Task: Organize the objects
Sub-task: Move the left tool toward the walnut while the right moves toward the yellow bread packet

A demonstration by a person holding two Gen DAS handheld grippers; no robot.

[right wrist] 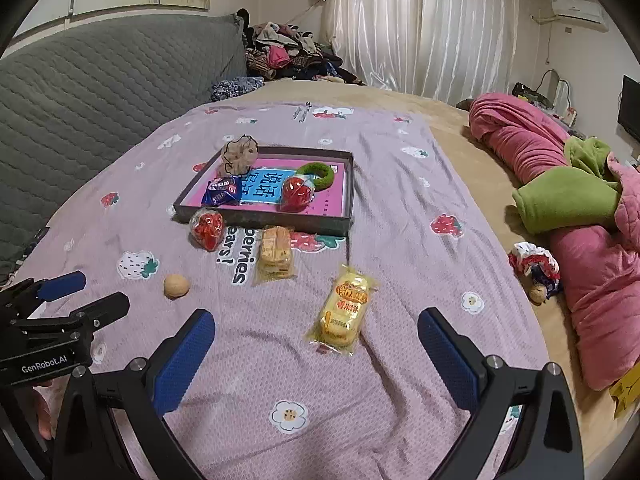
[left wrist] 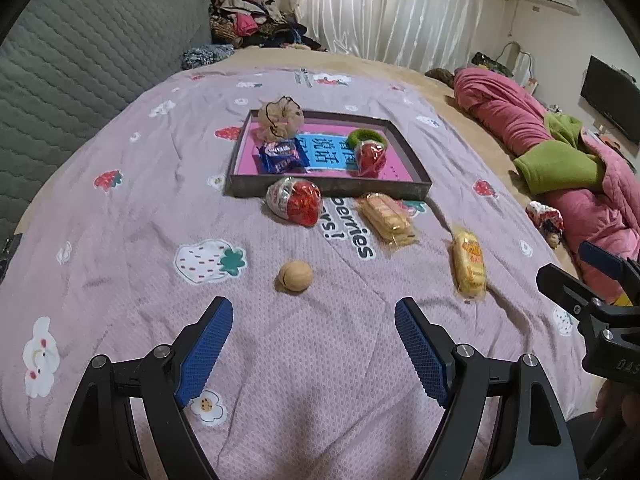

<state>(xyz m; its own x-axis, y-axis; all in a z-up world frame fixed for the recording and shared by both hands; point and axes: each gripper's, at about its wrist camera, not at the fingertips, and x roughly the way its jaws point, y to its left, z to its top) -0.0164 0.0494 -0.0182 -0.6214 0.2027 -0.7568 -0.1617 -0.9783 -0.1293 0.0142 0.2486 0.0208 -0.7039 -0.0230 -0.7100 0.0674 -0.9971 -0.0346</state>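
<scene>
Both grippers hung low over the purple blanket [right wrist: 400, 184] with wide open jaws, and neither had anything between its blue pads. Straight ahead of the left gripper [left wrist: 314, 322] lay the walnut [left wrist: 295, 275], close to the fingertips and almost on the middle line of the opening. From the right gripper [right wrist: 316, 334] the same walnut lay far to the left, so the left hand was clearly the nearer 1 for it.

For the right gripper the nearest thing was the yellow snack pack [right wrist: 346, 312], just ahead between the 2 fingers. Its long axis ran nearly away from the camera, only a little tilted, so I judged that the jaws could close across its short side without a big turn of the wrist.

Farther off lay the clear cookie pack [right wrist: 275, 258] and a red wrapped candy [right wrist: 207, 229], both just before the near wall of the tray [right wrist: 264, 222]. Inside the tray were already a blue packet [right wrist: 221, 192], a second red candy [right wrist: 296, 193], a green ring [right wrist: 318, 174] and a beige scrunchie [right wrist: 240, 154].
</scene>
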